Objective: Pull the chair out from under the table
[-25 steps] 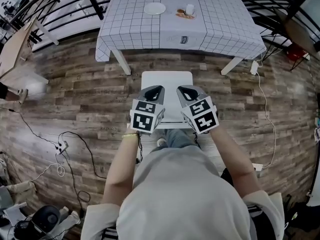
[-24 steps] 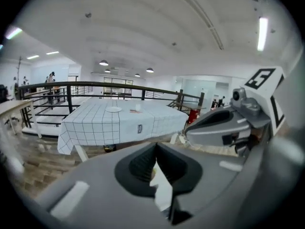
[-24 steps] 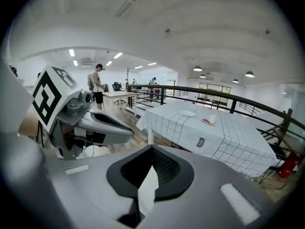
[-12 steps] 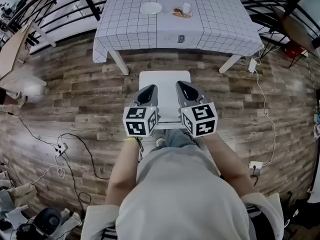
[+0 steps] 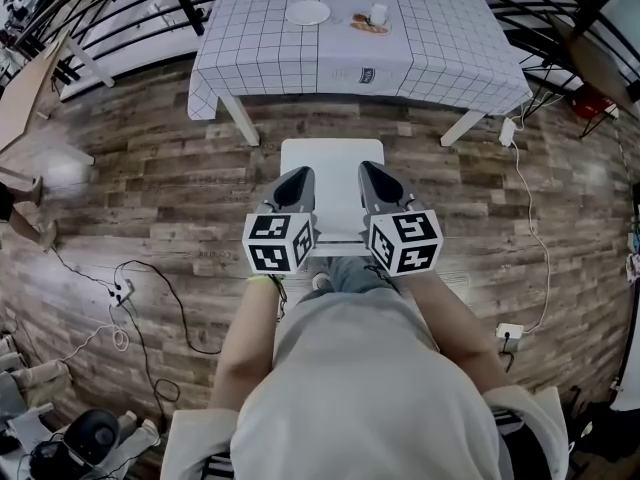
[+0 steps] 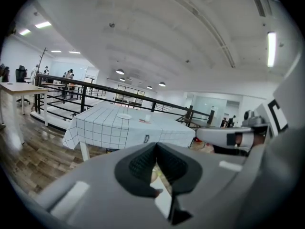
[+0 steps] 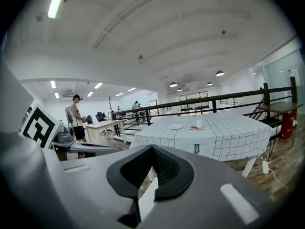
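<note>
My left gripper [image 5: 297, 178] and right gripper [image 5: 369, 174] are clamped together, empty; white square plastic chair [image 5: 332, 163] beneath their tips, white grid-cloth table [image 5: 420, 53] ahead.

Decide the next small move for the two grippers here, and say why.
Probably just draw both back from the chair and stop. It already stands clear of the table, with bare floor between them. The left gripper and right gripper hover over its near edge, fingers shut on nothing, so no further pull seems needed.
</note>
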Tool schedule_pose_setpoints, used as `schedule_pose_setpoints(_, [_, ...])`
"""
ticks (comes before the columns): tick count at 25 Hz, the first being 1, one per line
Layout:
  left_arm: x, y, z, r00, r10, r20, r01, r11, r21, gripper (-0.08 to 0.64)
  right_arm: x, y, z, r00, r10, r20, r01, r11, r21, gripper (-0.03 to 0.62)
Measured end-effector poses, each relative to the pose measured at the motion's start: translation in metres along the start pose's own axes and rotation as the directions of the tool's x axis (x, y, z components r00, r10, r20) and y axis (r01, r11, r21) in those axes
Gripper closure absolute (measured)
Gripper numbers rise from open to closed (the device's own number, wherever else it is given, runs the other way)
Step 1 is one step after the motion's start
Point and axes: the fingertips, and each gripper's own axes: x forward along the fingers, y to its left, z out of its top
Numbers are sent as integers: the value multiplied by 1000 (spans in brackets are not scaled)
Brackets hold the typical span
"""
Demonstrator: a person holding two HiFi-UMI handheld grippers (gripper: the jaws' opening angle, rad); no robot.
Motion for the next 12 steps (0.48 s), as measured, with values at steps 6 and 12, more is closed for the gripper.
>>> schedule_pose_setpoints(6, [-1, 0, 3, 1000, -4, 8, 4, 1000, 5, 551, 1, 0, -6, 1000, 7, -15, -7, 1000, 26, 595])
schedule_pose_setpoints(12, [1, -2, 6, 1000, -12, 15, 12, 1000, 18, 551, 2, -2, -5, 1000, 8, -14, -7, 1000, 29, 595])
